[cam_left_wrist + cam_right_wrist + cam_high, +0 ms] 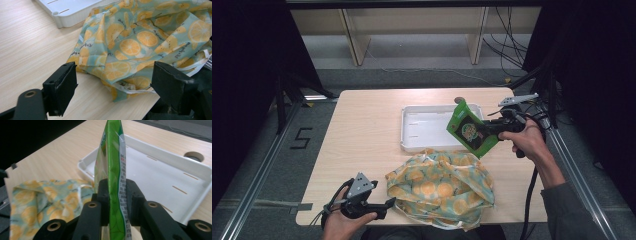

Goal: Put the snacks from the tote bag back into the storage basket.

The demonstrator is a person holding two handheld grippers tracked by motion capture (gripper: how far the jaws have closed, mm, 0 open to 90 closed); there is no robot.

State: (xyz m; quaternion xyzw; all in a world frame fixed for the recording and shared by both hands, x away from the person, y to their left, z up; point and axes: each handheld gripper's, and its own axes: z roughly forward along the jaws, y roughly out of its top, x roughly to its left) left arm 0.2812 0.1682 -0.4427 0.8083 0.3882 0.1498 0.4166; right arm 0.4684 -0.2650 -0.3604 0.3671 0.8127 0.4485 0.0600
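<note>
Ahead of the left gripper's (pixel 113 87) spread fingers (pixel 61 87), bare counter (pixel 362 130) runs free on one side, while the crumpled citrus-print cloth bag (pixel 140 47) lies heaped straight in front, its near edge reaching into the gap between them. Beyond the bag stands the white tray (pixel 72 15), rim raised. The right gripper's (pixel 117 202) fingers (pixel 103 192) are taken up by a green pouch (pixel 112 165) (held edge-on), which hangs over the tray's (pixel 160 167) bare floor; below and to their left spreads the bag (pixel 42 197).
</note>
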